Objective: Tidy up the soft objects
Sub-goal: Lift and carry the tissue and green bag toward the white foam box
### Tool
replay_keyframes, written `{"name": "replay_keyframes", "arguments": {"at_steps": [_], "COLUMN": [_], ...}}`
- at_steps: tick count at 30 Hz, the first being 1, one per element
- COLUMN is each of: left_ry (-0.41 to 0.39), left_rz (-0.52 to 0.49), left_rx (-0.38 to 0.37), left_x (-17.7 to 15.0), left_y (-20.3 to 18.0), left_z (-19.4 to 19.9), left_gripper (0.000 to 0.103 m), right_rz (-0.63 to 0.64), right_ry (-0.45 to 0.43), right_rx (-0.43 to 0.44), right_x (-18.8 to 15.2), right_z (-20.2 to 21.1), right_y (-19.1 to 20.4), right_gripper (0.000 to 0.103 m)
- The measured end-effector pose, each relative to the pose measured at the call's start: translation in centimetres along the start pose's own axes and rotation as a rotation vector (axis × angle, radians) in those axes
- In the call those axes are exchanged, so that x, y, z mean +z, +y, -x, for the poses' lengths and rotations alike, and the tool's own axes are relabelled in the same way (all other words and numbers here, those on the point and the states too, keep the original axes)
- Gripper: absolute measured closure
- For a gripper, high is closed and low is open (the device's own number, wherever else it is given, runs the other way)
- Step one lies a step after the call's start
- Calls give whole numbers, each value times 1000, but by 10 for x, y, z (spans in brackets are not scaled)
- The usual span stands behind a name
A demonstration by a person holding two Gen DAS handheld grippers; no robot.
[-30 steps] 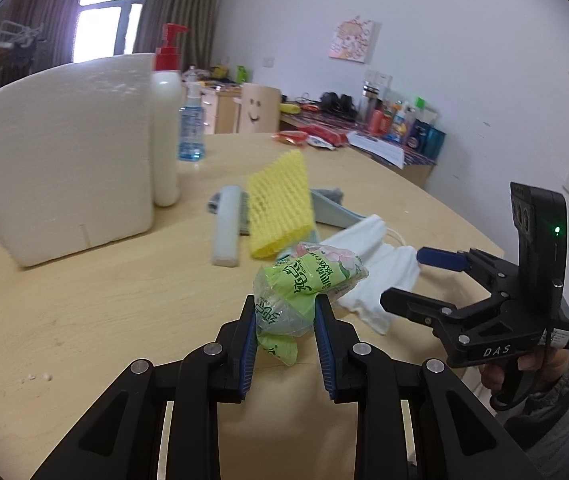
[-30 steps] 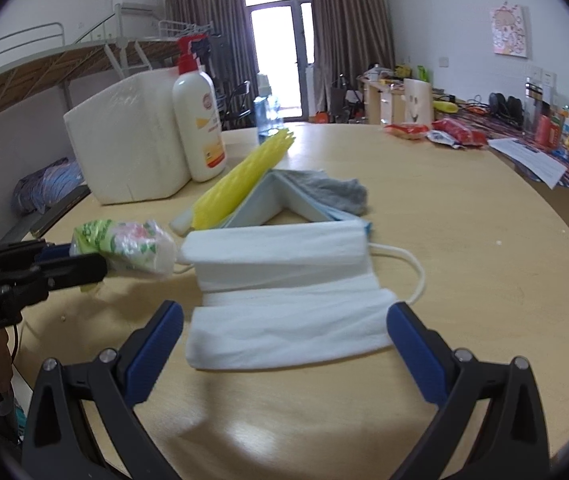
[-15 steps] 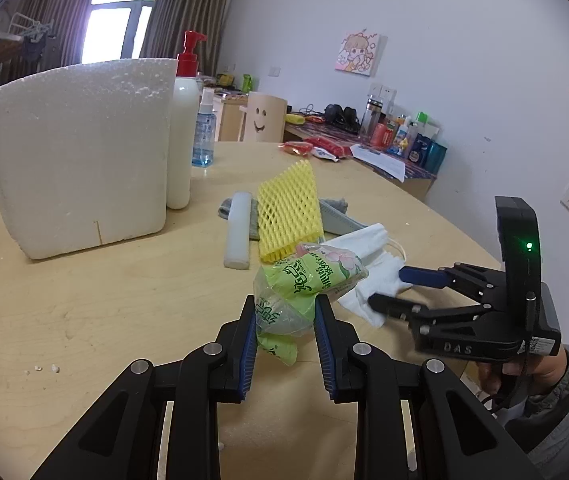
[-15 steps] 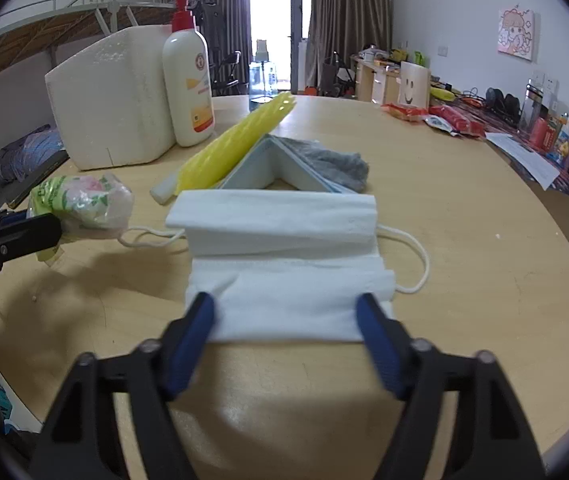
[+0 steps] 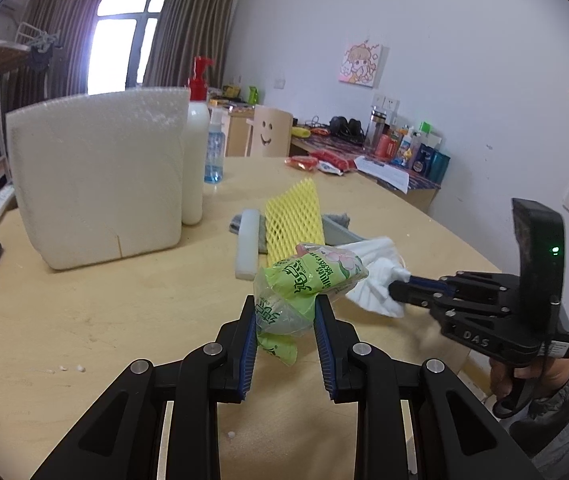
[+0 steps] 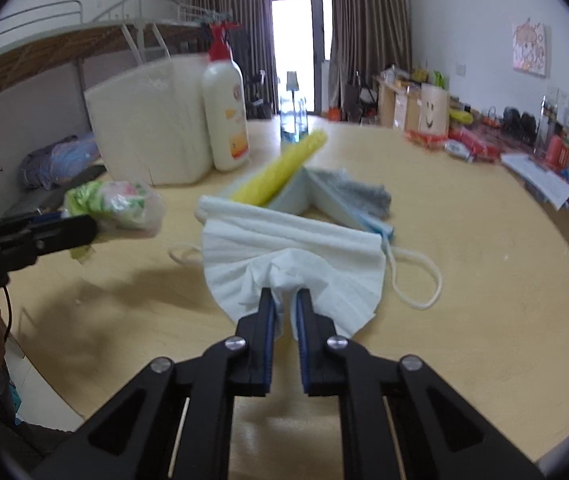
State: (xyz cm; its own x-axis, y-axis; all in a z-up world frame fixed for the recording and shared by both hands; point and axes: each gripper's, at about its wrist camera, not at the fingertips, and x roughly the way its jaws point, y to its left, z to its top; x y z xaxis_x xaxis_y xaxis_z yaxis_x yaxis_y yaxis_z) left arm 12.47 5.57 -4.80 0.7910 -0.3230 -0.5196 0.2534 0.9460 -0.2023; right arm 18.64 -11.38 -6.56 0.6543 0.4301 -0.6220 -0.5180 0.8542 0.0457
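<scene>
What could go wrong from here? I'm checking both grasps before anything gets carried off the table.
1. The right gripper pinches only the bunched near edge of the white pleated face mask; the thin fabric may slip out when lifted.
2. The mask's loose ear loop trails on the round wooden table and could snag.
3. The left gripper squeezes the crinkled green-printed plastic packet near its tail; the slick film may slide free.

A: Where does the left wrist view look from?

B: Low over the round table (image 5: 84, 320), along its own fingers, facing the wall with the window, close to the table's near edge.

A: And the right wrist view?

B: Also low and close, facing the same window end, though its far side is blurred, so perhaps slightly angled. Both share the white foam block (image 5: 96, 176) (image 6: 148, 128) and the lotion bottle (image 5: 195, 152) (image 6: 226, 112).
</scene>
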Motion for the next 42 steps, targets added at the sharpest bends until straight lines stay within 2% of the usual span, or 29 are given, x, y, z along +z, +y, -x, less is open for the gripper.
{"name": "replay_keyframes", "arguments": {"at_steps": [7,12,20,29,36,42], "left_ry": [-43,-92,-140,-203,-253,-267], "left_rz": [-10,-18,-31,-29,-48,-30], "left_rx": [30,84,131,195,273,311], "left_x": [2,5,5,-1,-5,-5], "left_y": [-6,-10,-17,-19,-22,-15], "left_z": [20,38,64,97,120,127], "left_gripper": [74,74,74,74,74,74], "right_rz": [10,-8,5,22,39,73], "right_ry": [-95,-156,-233,-292,-341,-354], "right_rx": [4,5,29,77,124,155], "right_x": [9,16,20,19,21,27], "right_z": [29,49,72,90,104,103], "right_y": [8,8,18,31,44,58], "right_gripper": [90,90,90,90,90,90]}}
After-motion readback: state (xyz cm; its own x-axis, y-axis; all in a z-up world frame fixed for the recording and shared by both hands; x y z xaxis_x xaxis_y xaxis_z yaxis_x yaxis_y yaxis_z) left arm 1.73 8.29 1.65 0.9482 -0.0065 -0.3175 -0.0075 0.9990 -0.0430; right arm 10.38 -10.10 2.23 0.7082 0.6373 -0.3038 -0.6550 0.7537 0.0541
